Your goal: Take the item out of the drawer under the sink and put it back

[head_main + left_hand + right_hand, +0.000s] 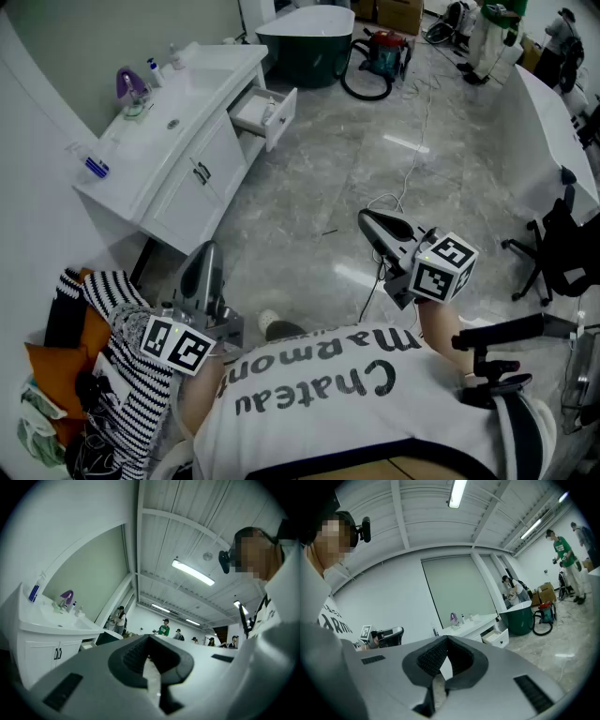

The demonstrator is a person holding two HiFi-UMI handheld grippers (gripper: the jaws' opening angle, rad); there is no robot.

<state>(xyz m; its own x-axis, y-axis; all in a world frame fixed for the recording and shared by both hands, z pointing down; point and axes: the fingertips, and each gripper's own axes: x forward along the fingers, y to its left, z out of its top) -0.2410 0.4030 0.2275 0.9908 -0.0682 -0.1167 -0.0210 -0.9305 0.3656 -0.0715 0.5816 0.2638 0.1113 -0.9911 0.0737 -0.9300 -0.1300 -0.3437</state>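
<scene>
The white vanity with its sink stands at the upper left of the head view. Its end drawer is pulled open, and a small white item shows inside. That drawer also appears in the right gripper view. Both grippers are held close to the person's body, far from the drawer and pointing toward it. My left gripper has its jaws together with nothing between them. My right gripper is shut and empty too.
A dark green bathtub and a red vacuum with a hose stand beyond the vanity. A white tub and a black chair are at the right. Clothes pile at the lower left. A cable crosses the grey floor.
</scene>
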